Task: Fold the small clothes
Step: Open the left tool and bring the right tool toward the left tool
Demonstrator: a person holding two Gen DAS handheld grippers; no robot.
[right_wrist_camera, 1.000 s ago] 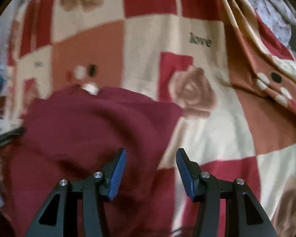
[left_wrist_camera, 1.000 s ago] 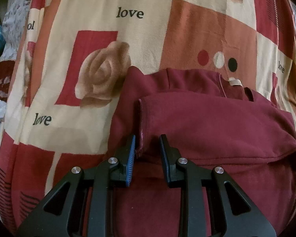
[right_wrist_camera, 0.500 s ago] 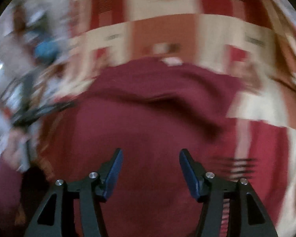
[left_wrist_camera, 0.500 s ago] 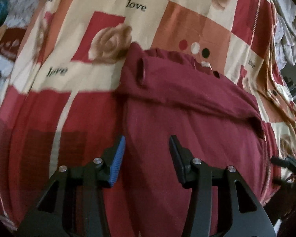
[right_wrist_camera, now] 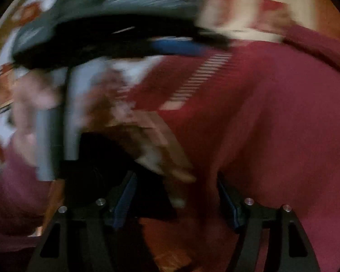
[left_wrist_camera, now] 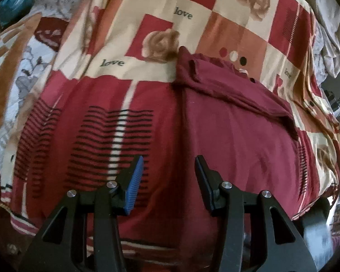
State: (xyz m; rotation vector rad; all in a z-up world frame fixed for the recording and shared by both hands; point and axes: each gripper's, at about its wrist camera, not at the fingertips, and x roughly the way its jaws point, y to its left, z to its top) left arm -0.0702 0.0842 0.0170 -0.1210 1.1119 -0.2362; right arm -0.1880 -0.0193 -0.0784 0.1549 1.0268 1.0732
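Left wrist, maroon garment point(left_wrist_camera: 233, 136) left edge, bedspread point(left_wrist_camera: 115, 72) beside

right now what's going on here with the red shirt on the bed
A person with a gripper in each hand is folding a maroon shirt spread on a patchwork blanket printed with roses and "love". One sleeve is already folded across the top. The left gripper hangs open above the shirt's left edge, its jaws just opened, nothing between them. The right gripper is also open and empty, its jaws just widened; its view is too blurred to tell more.
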